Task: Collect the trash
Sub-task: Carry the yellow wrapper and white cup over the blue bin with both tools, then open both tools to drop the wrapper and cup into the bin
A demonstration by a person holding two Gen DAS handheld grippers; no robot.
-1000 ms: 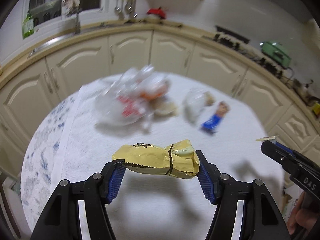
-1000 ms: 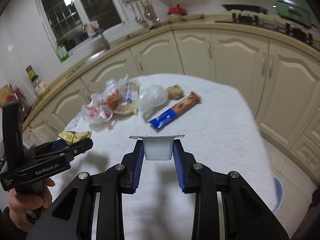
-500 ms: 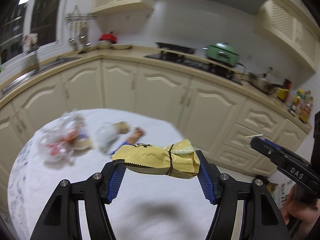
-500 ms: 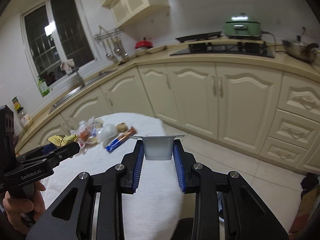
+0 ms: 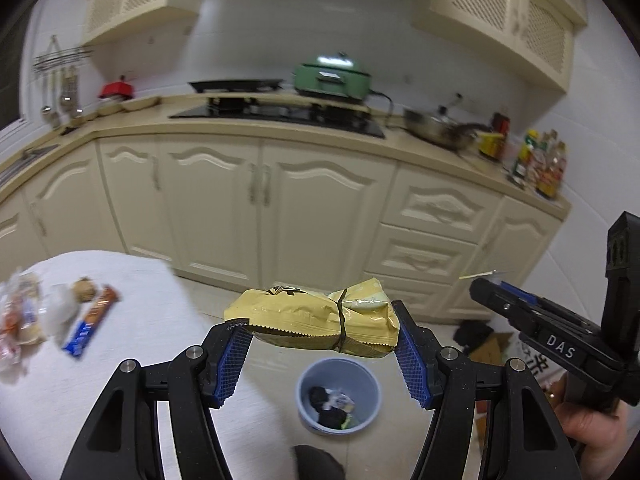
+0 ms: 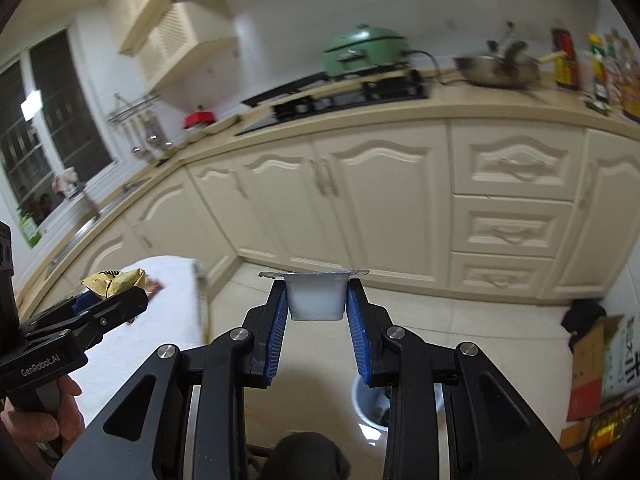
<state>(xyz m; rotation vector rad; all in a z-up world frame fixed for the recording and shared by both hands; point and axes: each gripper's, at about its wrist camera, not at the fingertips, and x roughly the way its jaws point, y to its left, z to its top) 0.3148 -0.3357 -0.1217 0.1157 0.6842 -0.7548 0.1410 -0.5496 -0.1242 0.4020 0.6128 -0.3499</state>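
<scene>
My left gripper (image 5: 320, 332) is shut on a crumpled yellow wrapper (image 5: 316, 316) tied with a black band, held lengthwise between the blue pads. It hangs above the floor, just over a blue trash bin (image 5: 338, 396) with dark scraps inside. My right gripper (image 6: 316, 300) is shut on a small white plastic cup (image 6: 316, 296) with a peeled foil rim. The bin (image 6: 370, 404) shows partly behind its right finger. The right gripper (image 5: 520, 308) appears at the right of the left wrist view, and the left gripper (image 6: 108, 300) with the wrapper at the left of the right wrist view.
A table with a white cloth (image 5: 120, 360) stands at the left, bearing a blue and orange snack bar wrapper (image 5: 90, 326) and several crumpled bags (image 5: 24, 316). Cream cabinets (image 5: 260, 208) line the back. Cardboard boxes (image 6: 596, 364) sit on the tiled floor at the right.
Both grippers have swung right, away from the table toward the cabinets and floor, each keeping its item. The table slid left in both views and the bin came into sight.
</scene>
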